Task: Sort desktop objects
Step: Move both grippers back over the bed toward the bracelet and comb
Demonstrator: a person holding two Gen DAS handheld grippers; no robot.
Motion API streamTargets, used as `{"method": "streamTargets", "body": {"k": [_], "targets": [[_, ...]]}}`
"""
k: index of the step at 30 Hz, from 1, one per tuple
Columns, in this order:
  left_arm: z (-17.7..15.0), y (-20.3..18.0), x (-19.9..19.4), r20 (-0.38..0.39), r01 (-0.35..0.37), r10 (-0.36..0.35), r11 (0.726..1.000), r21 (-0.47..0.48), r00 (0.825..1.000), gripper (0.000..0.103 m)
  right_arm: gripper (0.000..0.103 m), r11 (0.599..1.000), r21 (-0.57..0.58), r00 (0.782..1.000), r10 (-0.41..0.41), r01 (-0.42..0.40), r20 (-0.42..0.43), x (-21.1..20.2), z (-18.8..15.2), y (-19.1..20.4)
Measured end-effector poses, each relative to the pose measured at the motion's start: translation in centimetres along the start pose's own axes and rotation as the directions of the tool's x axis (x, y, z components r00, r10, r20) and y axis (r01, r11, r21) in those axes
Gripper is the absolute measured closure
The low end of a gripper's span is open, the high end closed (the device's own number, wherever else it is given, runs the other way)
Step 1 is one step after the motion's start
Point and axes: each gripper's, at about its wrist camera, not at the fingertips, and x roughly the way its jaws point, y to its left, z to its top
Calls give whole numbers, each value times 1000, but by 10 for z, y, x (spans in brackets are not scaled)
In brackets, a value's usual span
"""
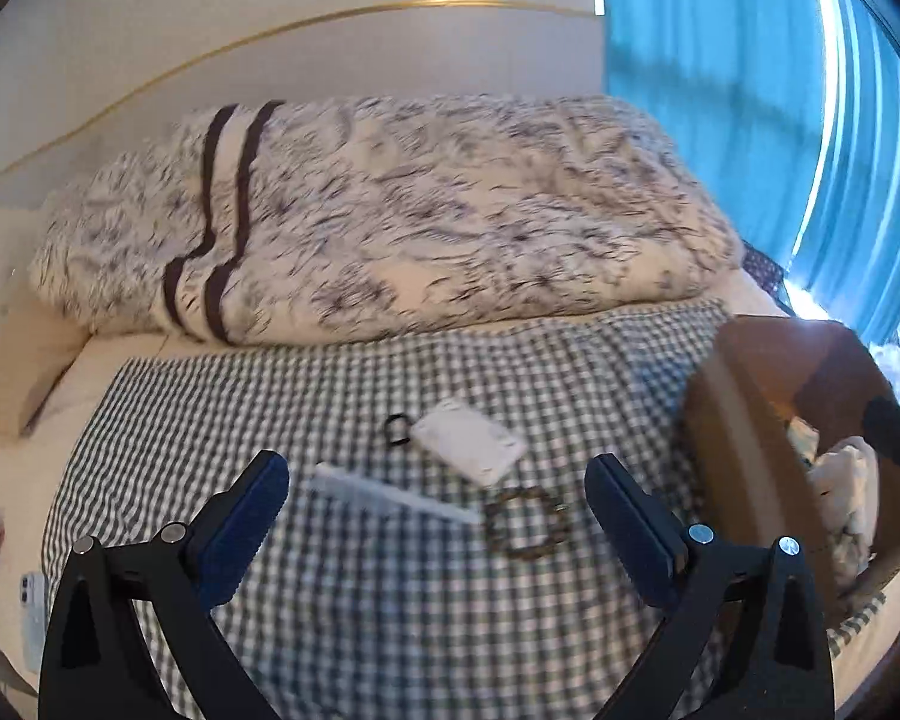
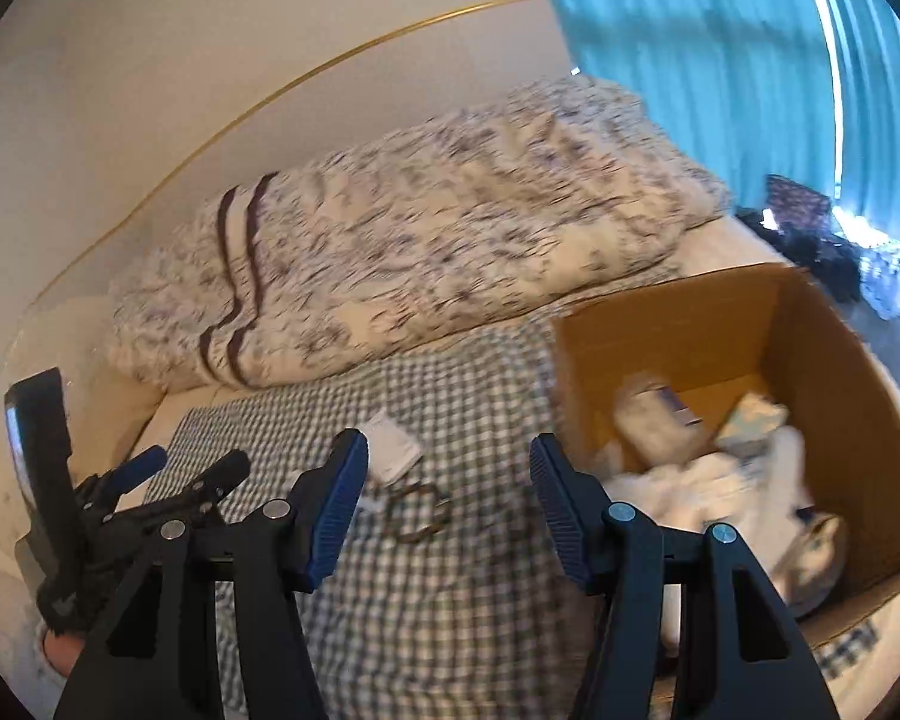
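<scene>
Nearest my lens on the left side are the two blue pads of the left gripper (image 1: 438,516), spread wide with nothing between them. Straight out at twelve o'clock, just past the pads, lies a white comb (image 1: 390,495) on the checked cloth (image 1: 342,612). Its long axis runs from about ten o'clock to four o'clock, so it sits slantwise to my jaw line rather than square across it. I judge I would want to turn the wrist a little before closing on it. At its four o'clock end, near or touching it, is a brown beaded bracelet (image 1: 527,525), and beyond both, toward twelve, a white card (image 1: 471,441) with a small black ring (image 1: 397,429) just beside its left edge.

The right gripper (image 2: 450,504) is also wide open and empty. From it the bracelet (image 2: 419,513) lies close in, at about eleven o'clock, with the card (image 2: 390,450) beyond it and partly hidden by my left pad. The cardboard box (image 2: 720,306) sits at two o'clock with white cloth and packets heaped inside. By my reckoning the left gripper is better placed for the comb, the right for the bracelet and the drop into the box.

Both views are smeared by motion. I cannot tell whether comb and bracelet touch, nor make out what the box holds. The comb is barely visible in the right view.
</scene>
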Motion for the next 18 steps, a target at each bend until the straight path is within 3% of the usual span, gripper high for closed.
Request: {"method": "streamTargets", "body": {"k": [3, 10, 18], "targets": [[-3, 28, 6, 0, -37, 37, 999, -25, 999, 1, 47, 1000, -19, 1000, 11, -12, -20, 16, -5, 20], [-20, 72, 42, -52, -55, 49, 992, -112, 997, 1, 47, 998, -57, 995, 1, -7, -96, 64, -18, 46], [-43, 93, 104, -136, -29, 5, 984, -175, 991, 1, 47, 993, -119, 980, -46, 23, -195, 131, -40, 56]]}}
